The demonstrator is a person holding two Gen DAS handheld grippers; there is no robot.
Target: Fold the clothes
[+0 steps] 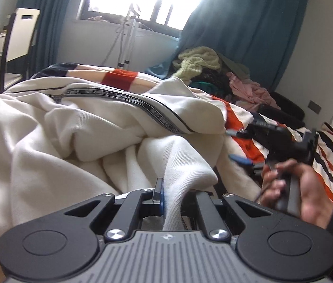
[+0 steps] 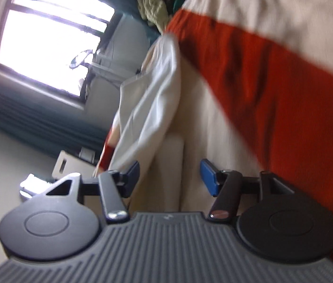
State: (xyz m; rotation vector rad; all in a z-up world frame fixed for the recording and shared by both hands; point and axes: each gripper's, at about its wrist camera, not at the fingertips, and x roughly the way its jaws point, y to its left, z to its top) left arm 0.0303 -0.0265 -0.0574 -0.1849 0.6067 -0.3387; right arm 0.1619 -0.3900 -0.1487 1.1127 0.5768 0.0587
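A cream garment point(image 1: 72, 127) with a black patterned band lies crumpled on the striped bed. My left gripper point(image 1: 172, 200) is shut on a ribbed fold of this garment, which rises between the jaws. My right gripper point(image 2: 170, 180) is open and empty, rolled on its side, close over the bed; a cream fold point(image 2: 152, 99) of the garment lies ahead of it. In the left wrist view the right gripper point(image 1: 233, 145) shows at right, held in a hand, jaws apart just beside the garment's edge.
The bed cover point(image 1: 244, 143) has orange, black and cream stripes. A pile of other clothes point(image 1: 215, 70) lies at the far end of the bed by the teal curtain. A chair point(image 1: 18, 44) and desk stand at left, a window behind.
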